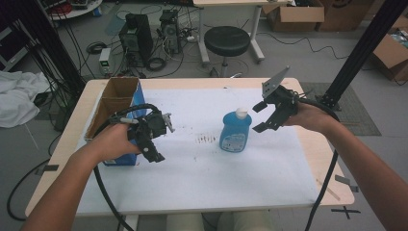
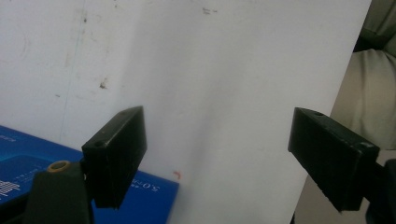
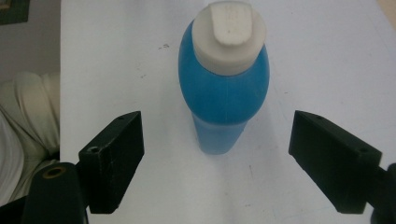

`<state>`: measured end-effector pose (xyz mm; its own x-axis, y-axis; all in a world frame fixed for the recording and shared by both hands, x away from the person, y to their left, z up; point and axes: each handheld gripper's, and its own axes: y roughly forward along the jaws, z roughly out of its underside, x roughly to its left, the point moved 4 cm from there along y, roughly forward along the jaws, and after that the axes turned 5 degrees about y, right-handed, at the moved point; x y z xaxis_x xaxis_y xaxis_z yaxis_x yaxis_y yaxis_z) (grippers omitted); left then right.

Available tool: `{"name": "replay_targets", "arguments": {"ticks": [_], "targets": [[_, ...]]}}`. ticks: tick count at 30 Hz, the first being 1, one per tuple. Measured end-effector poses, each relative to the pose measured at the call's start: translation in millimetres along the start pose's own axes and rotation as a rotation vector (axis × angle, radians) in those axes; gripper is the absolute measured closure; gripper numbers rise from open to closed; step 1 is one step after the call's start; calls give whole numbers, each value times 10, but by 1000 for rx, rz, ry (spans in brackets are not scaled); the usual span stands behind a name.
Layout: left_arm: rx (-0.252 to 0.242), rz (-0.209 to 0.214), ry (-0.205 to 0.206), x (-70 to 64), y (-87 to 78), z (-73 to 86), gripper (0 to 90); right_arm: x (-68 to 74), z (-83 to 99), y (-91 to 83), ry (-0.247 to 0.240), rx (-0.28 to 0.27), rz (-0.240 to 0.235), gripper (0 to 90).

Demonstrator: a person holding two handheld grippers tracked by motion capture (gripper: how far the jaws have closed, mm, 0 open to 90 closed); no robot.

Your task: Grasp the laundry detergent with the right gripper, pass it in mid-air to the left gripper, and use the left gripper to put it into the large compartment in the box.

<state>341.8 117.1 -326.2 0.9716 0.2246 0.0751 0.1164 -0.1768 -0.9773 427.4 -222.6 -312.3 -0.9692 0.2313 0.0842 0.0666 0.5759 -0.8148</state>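
A blue bottle [image 1: 235, 131] with a white cap stands upright near the middle of the white table cover [image 1: 202, 178]. My right gripper [image 1: 262, 117] hovers just right of it, open, jaws pointing toward it. In the right gripper view the bottle [image 3: 224, 93] sits ahead, beyond the open jaws, with nothing between them. My left gripper [image 1: 158, 139] is held at the left, beside an open blue cardboard box [image 1: 118, 103]. Its jaws are open over bare cover in the left gripper view, with the blue box [image 2: 154, 196] at the lower left.
The box has brown flaps open upward and stands at the table's left edge. A black stool [image 1: 227, 41] and computer towers [image 1: 137, 36] stand on the floor beyond the table. A black frame post [image 1: 365, 43] rises at the right.
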Motion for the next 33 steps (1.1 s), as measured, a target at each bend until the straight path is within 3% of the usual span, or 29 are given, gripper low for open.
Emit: {"name": "replay_targets", "arguments": {"ticks": [11, 33], "targets": [[3, 5, -4, 11, 26, -4, 201, -59, 186, 71, 19, -48, 0, 180], [7, 11, -8, 26, 54, -10, 201, -174, 527, 204, 64, -213, -6, 174]]}}
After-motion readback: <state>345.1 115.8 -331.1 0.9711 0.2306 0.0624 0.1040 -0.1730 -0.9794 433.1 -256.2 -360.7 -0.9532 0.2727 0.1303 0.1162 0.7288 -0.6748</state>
